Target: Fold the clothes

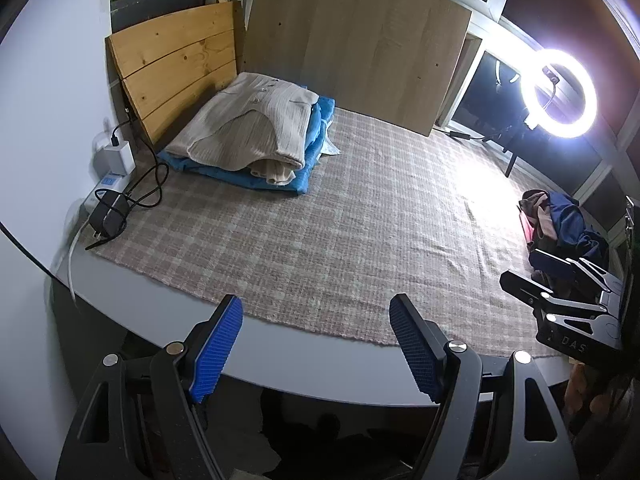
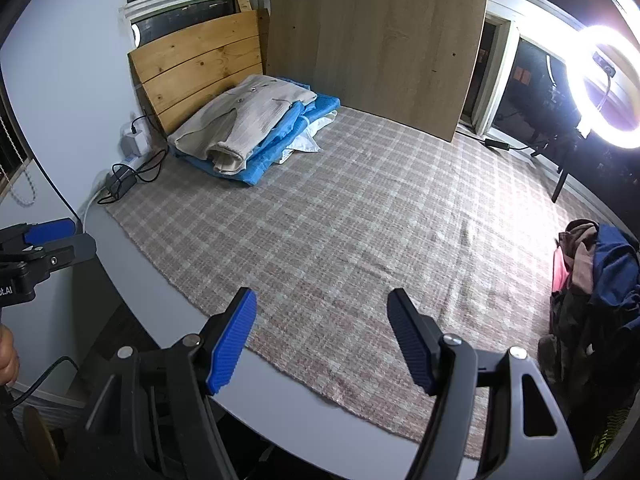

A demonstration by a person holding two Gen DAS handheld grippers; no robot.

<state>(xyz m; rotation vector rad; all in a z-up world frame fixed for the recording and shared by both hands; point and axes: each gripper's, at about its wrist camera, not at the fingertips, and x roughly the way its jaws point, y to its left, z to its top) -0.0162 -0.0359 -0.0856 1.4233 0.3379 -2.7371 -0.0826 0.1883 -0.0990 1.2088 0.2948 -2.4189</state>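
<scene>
Left wrist view: left gripper (image 1: 316,344) low in frame, jaws spread apart, nothing between the blue pads; body cut off by bottom edge.
Right wrist view: right gripper (image 2: 322,338) likewise released, pads apart over the near edge of the plaid cloth (image 2: 340,220); nothing grasped.
Cross-sighting: right gripper (image 1: 560,300) seen at far right of left view, partly out of frame; left gripper's blue pad (image 2: 50,230) peeks in at left edge of right view.
Folded stack: beige knit garment (image 1: 248,124) on top of blue fabric (image 1: 316,128), far left corner of table, against the wooden slat board (image 1: 176,60); white piece (image 2: 308,140) pokes out beneath, mostly hidden.
Unfolded pile: dark heap of clothes (image 2: 592,272) at right edge of table, navy, brown and pink showing; single items hard to separate, lower part in shadow.
Ring light (image 1: 560,94): blown out, glare washes the cloth nearby.
Cables and chargers (image 1: 116,200): tangled at left table edge, details unclear.
Hand (image 2: 8,356): only a sliver at left border.
Under table: dark, unreadable.
</scene>
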